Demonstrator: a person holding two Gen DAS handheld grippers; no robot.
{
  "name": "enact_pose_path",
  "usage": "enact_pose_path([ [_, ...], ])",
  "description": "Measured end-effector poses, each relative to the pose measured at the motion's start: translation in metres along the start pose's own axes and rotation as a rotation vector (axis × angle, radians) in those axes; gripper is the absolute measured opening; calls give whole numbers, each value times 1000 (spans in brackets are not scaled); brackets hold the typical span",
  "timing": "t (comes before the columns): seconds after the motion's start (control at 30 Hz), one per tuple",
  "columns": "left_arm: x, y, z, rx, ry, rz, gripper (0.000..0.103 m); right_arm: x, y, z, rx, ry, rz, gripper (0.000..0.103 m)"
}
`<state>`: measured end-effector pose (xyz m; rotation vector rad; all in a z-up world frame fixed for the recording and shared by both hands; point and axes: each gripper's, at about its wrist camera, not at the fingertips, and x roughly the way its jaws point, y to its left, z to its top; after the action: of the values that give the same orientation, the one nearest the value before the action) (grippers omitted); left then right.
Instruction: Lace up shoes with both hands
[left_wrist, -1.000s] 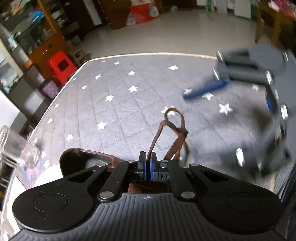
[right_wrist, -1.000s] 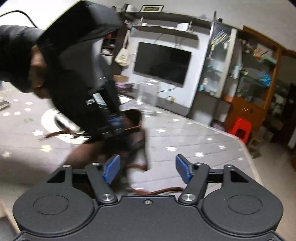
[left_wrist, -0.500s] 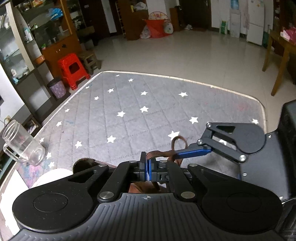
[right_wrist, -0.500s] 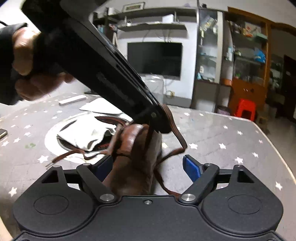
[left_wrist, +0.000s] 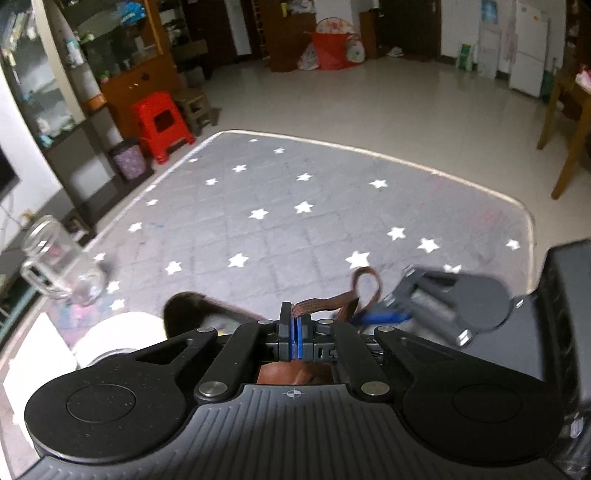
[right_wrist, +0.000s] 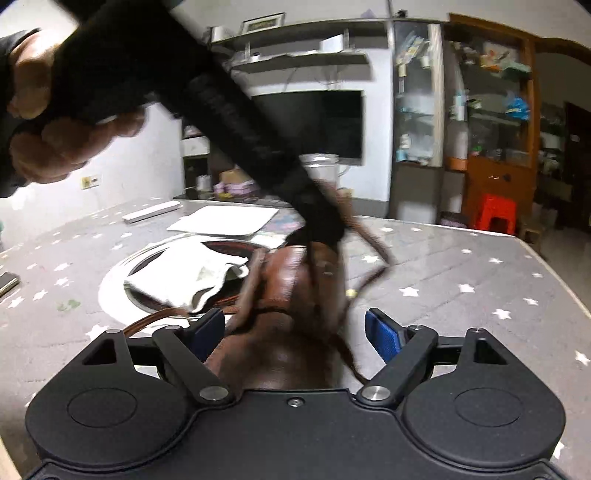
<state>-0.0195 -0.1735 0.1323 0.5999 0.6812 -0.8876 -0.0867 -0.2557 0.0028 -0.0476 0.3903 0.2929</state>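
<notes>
— This is a living room, with a pale tiled floor (left_wrist: 406, 99), a red plastic stool (left_wrist: 160, 125) beside a wooden cabinet (left_wrist: 136, 85), and a dark flat television (right_wrist: 317, 122) on the white wall. The work is on a counter covered with a grey quilted cloth with white stars (left_wrist: 295, 229).

— And where is the shoe?

— The brown leather shoe (right_wrist: 288, 295) stands on that cloth, directly before the right gripper (right_wrist: 295, 332). Its jaws are released, wide apart, one blue pad on each side of the shoe. Behind the shoe is a round white plate (right_wrist: 118, 280) with a crumpled white cloth (right_wrist: 192, 273) on it.

— What does the left one do?

— The left gripper (left_wrist: 296, 328) has its jaws clenched on the flat brown shoelace (left_wrist: 325, 304). The lace goes from the jaws to the right and makes a small loop that stands up. In the left wrist view the right gripper is just beside this loop, but blurred. A person's hand (right_wrist: 55, 122) grips the black handle of the left gripper from above.

— Anything else on the counter?

— A clear glass jar with a handle (left_wrist: 55, 266) near the left edge, and a flat white sheet (right_wrist: 225, 219) behind the plate.
</notes>
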Motion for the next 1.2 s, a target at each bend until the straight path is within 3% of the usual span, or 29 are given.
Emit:
enact_pose_path([
  [0.37,-7,-7,8,8,-43,-26,2,13,-4,3,63,27,-5,85],
  [0.8,-13,-5,32,-47,-115,-73,2,17,15,0,-25,4,-22,85],
  [1.2,-37,-20,85,-26,-247,-92,2,16,16,0,-53,8,-49,85],
])
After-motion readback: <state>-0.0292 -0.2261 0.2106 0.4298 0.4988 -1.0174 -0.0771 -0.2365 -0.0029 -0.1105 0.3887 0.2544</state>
